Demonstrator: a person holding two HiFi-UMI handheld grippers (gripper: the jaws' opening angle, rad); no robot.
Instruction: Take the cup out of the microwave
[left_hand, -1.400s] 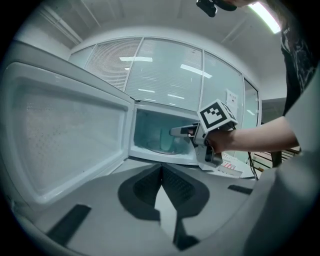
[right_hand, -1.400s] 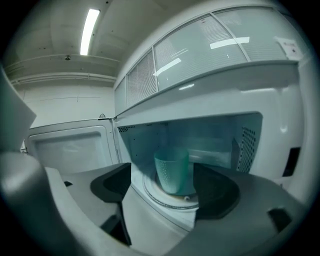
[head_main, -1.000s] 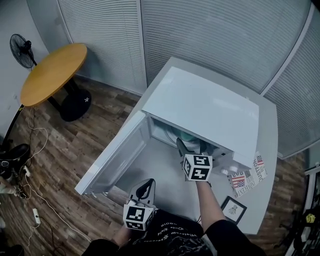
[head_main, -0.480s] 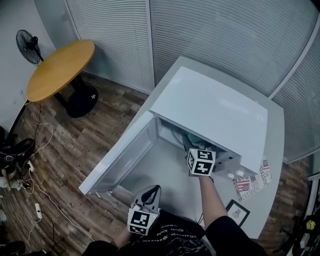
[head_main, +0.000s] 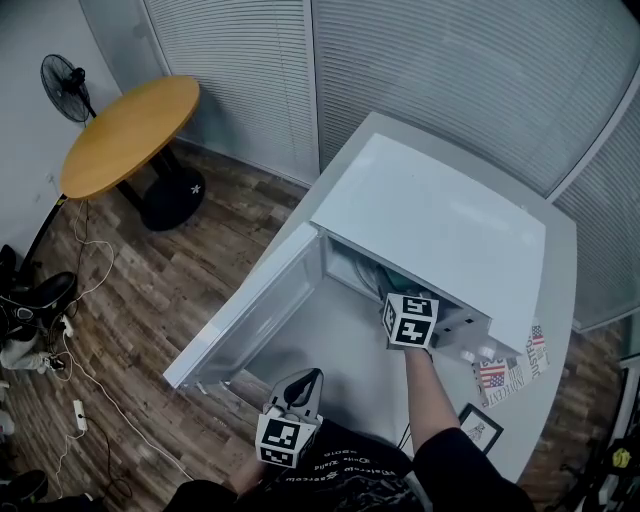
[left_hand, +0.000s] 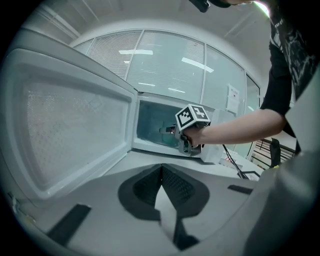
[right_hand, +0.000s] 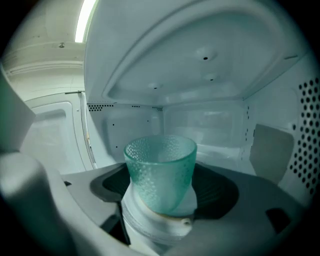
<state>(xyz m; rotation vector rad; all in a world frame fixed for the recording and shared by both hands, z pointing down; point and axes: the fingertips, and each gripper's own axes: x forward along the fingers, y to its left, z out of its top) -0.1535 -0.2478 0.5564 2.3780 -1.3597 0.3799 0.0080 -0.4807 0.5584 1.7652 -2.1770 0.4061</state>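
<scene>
A white microwave (head_main: 430, 220) stands on a grey table (head_main: 345, 365) with its door (head_main: 255, 310) swung open to the left. Inside it, a green dimpled glass cup (right_hand: 160, 167) sits between the dark pads of my right gripper (right_hand: 162, 200), which touch both its sides. From the head view only that gripper's marker cube (head_main: 411, 320) shows at the opening; the cup is hidden. My left gripper (head_main: 303, 383) hangs low near the table's front edge, its jaws (left_hand: 161, 172) shut on nothing and pointed at the opening.
A flag-printed paper (head_main: 510, 368) and a small framed picture (head_main: 480, 428) lie right of the microwave. A round wooden table (head_main: 130, 130) and a fan (head_main: 65, 85) stand at the far left. Cables (head_main: 80, 370) trail over the wood floor.
My right gripper has gone forward from in front of the opening into the microwave cavity. The left gripper has stayed low near the table's front edge.
</scene>
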